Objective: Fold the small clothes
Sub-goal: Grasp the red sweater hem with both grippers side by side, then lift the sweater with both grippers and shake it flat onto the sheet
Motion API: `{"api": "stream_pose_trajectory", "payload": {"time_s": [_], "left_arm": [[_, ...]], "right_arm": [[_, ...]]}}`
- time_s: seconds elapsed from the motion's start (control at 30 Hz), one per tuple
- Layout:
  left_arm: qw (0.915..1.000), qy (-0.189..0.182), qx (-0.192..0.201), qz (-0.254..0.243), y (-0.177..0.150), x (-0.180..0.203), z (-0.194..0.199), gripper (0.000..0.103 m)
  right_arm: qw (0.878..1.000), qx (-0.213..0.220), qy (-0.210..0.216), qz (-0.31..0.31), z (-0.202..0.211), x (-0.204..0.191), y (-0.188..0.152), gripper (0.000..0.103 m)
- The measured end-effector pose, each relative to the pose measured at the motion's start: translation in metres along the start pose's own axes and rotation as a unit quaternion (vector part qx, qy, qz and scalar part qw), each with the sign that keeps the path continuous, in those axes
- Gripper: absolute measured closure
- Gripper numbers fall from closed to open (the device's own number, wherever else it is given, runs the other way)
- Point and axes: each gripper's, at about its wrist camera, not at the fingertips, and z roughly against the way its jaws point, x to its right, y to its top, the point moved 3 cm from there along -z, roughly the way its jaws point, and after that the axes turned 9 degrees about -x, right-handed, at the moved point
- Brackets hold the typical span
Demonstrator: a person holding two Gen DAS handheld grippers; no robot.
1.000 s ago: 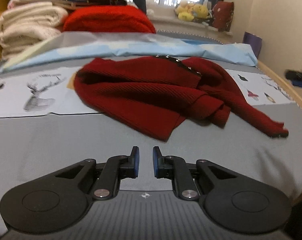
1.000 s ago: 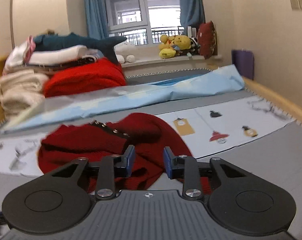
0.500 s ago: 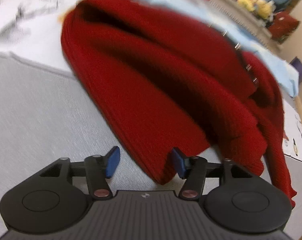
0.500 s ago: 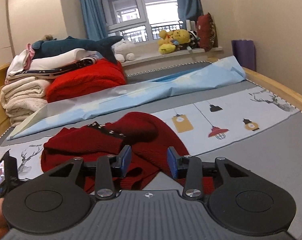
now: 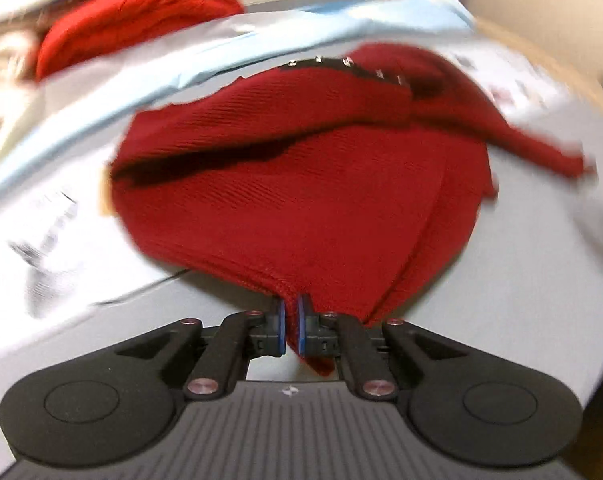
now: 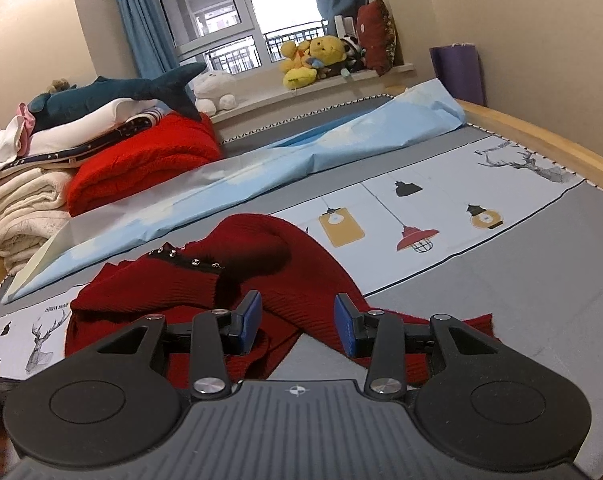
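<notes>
Sweater (image 5: 301,200) lies crumpled on the bed (image 6: 501,300) ahead of both grippers: left gripper (image 5: 289,330) pinches its near hem corner, right gripper (image 6: 297,322) hovers wide over a sleeve (image 6: 321,296), so the step is spreading, and next likely calls for gripping that sleeve.

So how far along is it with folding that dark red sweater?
Barely begun. Nothing is folded: the dark red sweater lies crumpled on the bed. In hand: the left gripper is pinching its near hem. The right gripper is open above a sleeve, gripping nothing. Spreading flat and every fold remain.
</notes>
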Motion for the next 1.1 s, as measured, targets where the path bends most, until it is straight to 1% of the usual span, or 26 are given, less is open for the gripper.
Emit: {"api": "stream_pose_trajectory", "payload": {"time_s": [0.07, 0.1, 0.13, 0.17, 0.23, 0.27, 0.3, 0.33, 0.37, 0.4, 0.43, 0.47, 0.53, 0.63, 0.67, 0.7, 0.73, 0.77, 0.83, 0.93, 1.03, 1.1], "left_arm": [[0.9982, 0.029, -0.024, -0.047, -0.028, -0.023, 0.011, 0.098], [0.9964, 0.044, -0.042, -0.059, -0.043, -0.038, 0.015, 0.098], [0.9955, 0.047, -0.059, -0.057, -0.056, -0.054, 0.016, 0.098], [0.9963, 0.028, -0.072, -0.038, -0.07, -0.069, 0.017, 0.098], [0.9963, -0.018, -0.079, 0.028, -0.091, -0.091, 0.016, 0.098], [0.9941, -0.029, -0.081, 0.066, -0.1, -0.098, 0.011, 0.097], [0.9902, -0.031, -0.1, 0.092, -0.107, -0.104, 0.004, 0.098], [0.9887, -0.013, -0.114, 0.097, -0.108, -0.107, 0.001, 0.098], [0.9902, 0.001, -0.099, 0.098, -0.107, -0.109, 0.005, 0.096], [0.991, -0.003, -0.085, 0.104, -0.107, -0.111, 0.007, 0.093], [0.9902, -0.019, -0.08, 0.113, -0.106, -0.112, 0.005, 0.081], [0.9886, -0.035, -0.082, 0.122, -0.106, -0.115, 0.003, 0.071], [0.987, -0.041, -0.088, 0.129, -0.105, -0.116, -0.003, 0.069], [0.9844, -0.049, -0.095, 0.14, -0.097, -0.115, -0.019, 0.063], [0.9831, -0.054, -0.098, 0.145, -0.095, -0.117, -0.023, 0.062], [0.9824, -0.056, -0.1, 0.147, -0.102, -0.109, -0.021, 0.062], [0.9821, -0.057, -0.104, 0.146, -0.102, -0.108, -0.024, 0.061], [0.9822, -0.055, -0.108, 0.143, -0.097, -0.107, -0.029, 0.059], [0.9827, -0.054, -0.112, 0.137, -0.093, -0.103, -0.04, 0.057], [0.9816, -0.059, -0.119, 0.137, -0.09, -0.105, -0.049, 0.055], [0.9799, -0.064, -0.125, 0.141, -0.085, -0.108, -0.057, 0.055], [0.9783, -0.069, -0.129, 0.147, -0.081, -0.111, -0.061, 0.054]], "right_arm": [[1.0, -0.005, -0.009, 0.014, -0.01, -0.003, 0.004, 0.061], [1.0, -0.011, -0.013, 0.02, -0.016, -0.004, 0.005, 0.061], [0.999, -0.019, -0.015, 0.022, -0.022, -0.005, 0.006, 0.061], [0.999, -0.034, -0.014, 0.021, -0.031, -0.005, 0.005, 0.061], [0.998, -0.06, -0.008, 0.021, -0.044, -0.01, 0.002, 0.061], [0.997, -0.074, -0.004, 0.025, -0.051, -0.015, 0.0, 0.061], [0.996, -0.085, 0.001, 0.03, -0.057, -0.02, -0.003, 0.061], [0.995, -0.097, 0.005, 0.036, -0.064, -0.026, -0.005, 0.061], [0.993, -0.112, 0.009, 0.041, -0.072, -0.032, -0.008, 0.061], [0.991, -0.126, 0.012, 0.044, -0.08, -0.037, -0.01, 0.061], [0.989, -0.144, 0.017, 0.042, -0.09, -0.041, -0.013, 0.061], [0.986, -0.16, 0.022, 0.039, -0.099, -0.044, -0.015, 0.061], [0.98, -0.195, 0.029, 0.029, -0.122, -0.049, -0.019, 0.061], [0.975, -0.222, 0.02, 0.013, -0.151, -0.051, -0.024, 0.061], [0.974, -0.227, 0.016, 0.006, -0.159, -0.051, -0.025, 0.06], [0.973, -0.231, 0.014, -0.002, -0.167, -0.049, -0.025, 0.058], [0.972, -0.233, 0.014, -0.012, -0.176, -0.047, -0.025, 0.055], [0.973, -0.231, 0.016, -0.018, -0.183, -0.045, -0.024, 0.052], [0.974, -0.224, 0.016, -0.027, -0.196, -0.041, -0.024, 0.049], [0.975, -0.217, -0.004, -0.036, -0.215, -0.031, -0.021, 0.048], [0.98, -0.192, -0.024, -0.038, -0.226, -0.024, -0.01, 0.048], [0.982, -0.184, -0.025, -0.042, -0.232, -0.024, -0.005, 0.046]]}}
